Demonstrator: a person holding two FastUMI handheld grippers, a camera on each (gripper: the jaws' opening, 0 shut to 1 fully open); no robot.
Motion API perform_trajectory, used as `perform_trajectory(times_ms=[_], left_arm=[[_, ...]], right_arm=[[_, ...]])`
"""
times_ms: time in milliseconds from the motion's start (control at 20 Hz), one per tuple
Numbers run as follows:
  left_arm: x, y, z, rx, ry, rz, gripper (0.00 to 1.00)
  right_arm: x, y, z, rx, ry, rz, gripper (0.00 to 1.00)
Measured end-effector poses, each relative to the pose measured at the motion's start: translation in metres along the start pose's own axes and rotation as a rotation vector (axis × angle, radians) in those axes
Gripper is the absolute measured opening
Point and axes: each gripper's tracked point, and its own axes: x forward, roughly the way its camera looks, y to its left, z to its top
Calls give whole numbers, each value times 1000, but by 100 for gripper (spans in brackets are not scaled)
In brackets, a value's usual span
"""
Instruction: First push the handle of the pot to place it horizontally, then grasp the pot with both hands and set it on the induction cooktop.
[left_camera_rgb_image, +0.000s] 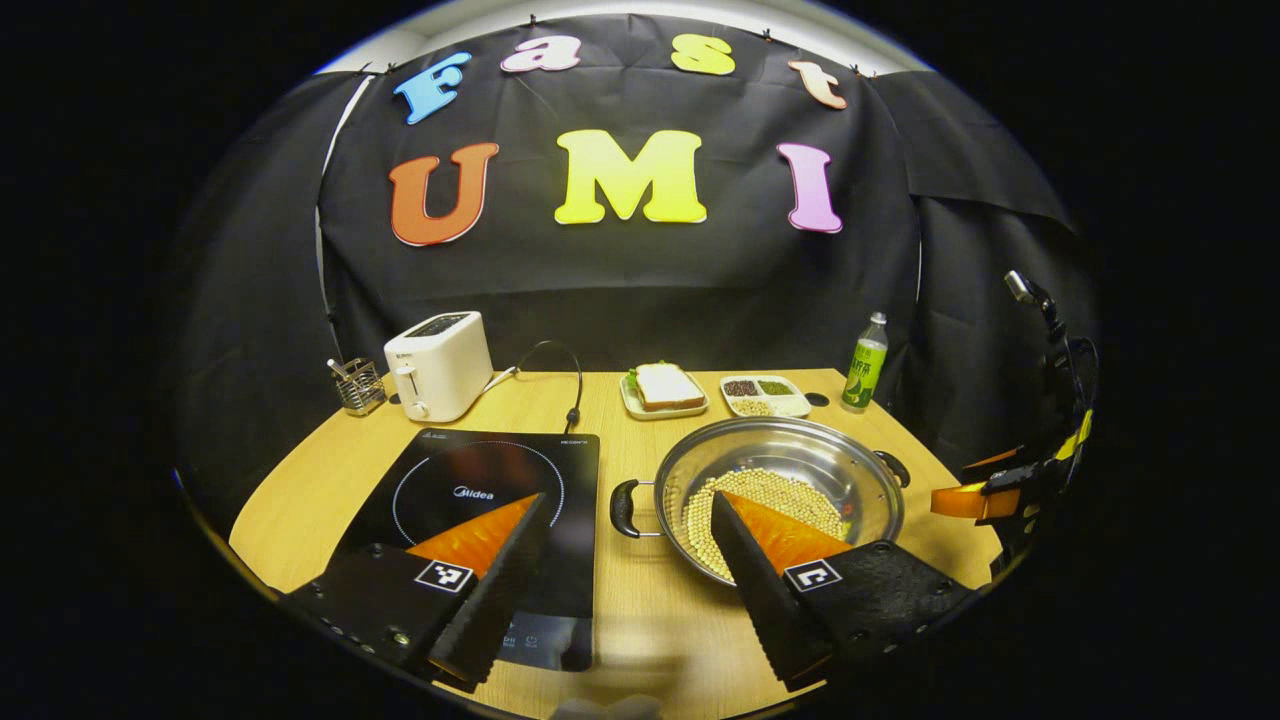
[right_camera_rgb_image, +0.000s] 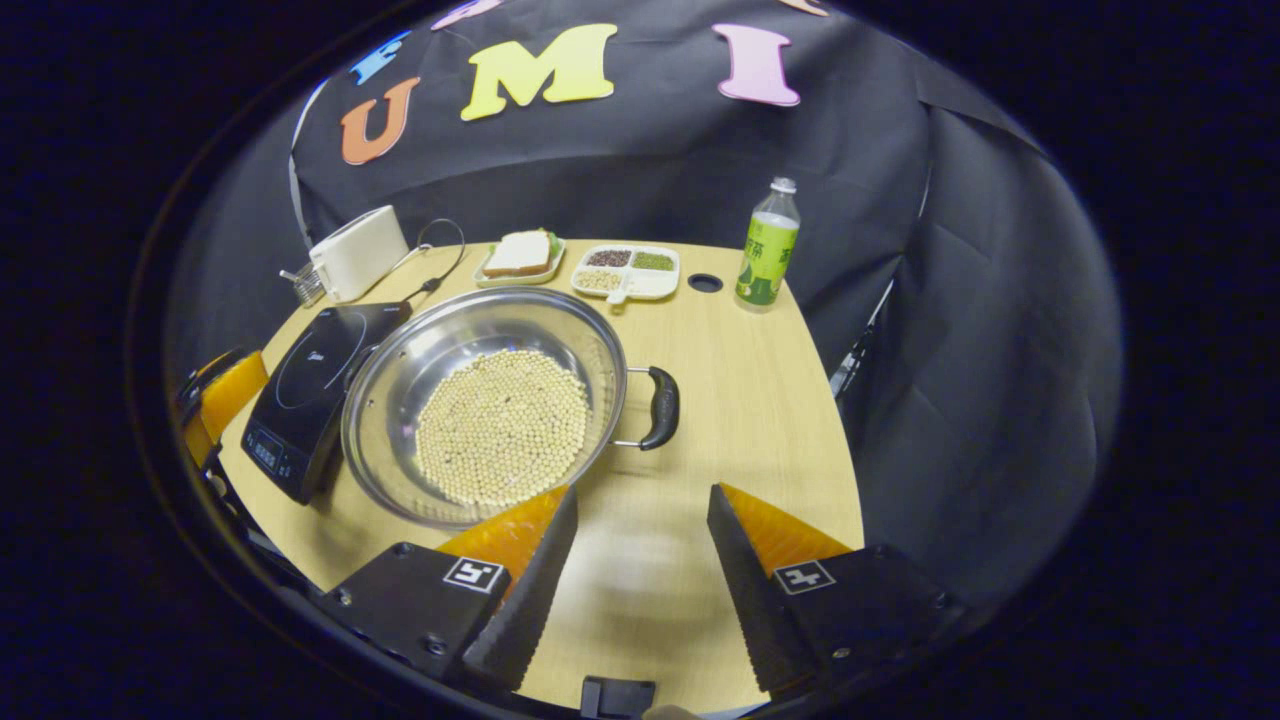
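Both hand-held grippers, left and right, gape wide near the pot; its handle awaits pushing.

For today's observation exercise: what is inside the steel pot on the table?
The pot holds a layer of pale round beans covering much of its bottom. The metal beneath the beans is hidden, and the left gripper's finger blocks part of them.

Dim booth, overhead light, glare on steel pot, strong fisheye bending at edges, sharp focus
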Motion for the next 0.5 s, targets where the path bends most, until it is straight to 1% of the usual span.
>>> perform_trajectory(times_ms=[150, 200, 250, 350, 400, 500], left_arm=[[31, -3, -9, 12, 41, 15, 97], [41, -3, -14, 18, 60, 19, 97], [51, -4, -18, 23, 77, 24, 97], [70, -3, -27, 27, 111, 35, 97], [77, -2, -33, 28, 127, 44, 97], [94, 1, -45, 27, 161, 57, 97]], right_arm=[[24, 2, 13, -12, 14, 18, 85], [33, 4, 17, -13, 21, 27, 83], [43, 5, 21, -18, 29, 31, 85], [60, 5, 27, -28, 42, 37, 85], [68, 4, 30, -33, 51, 34, 83], [83, 0, 35, -50, 64, 31, 86]])
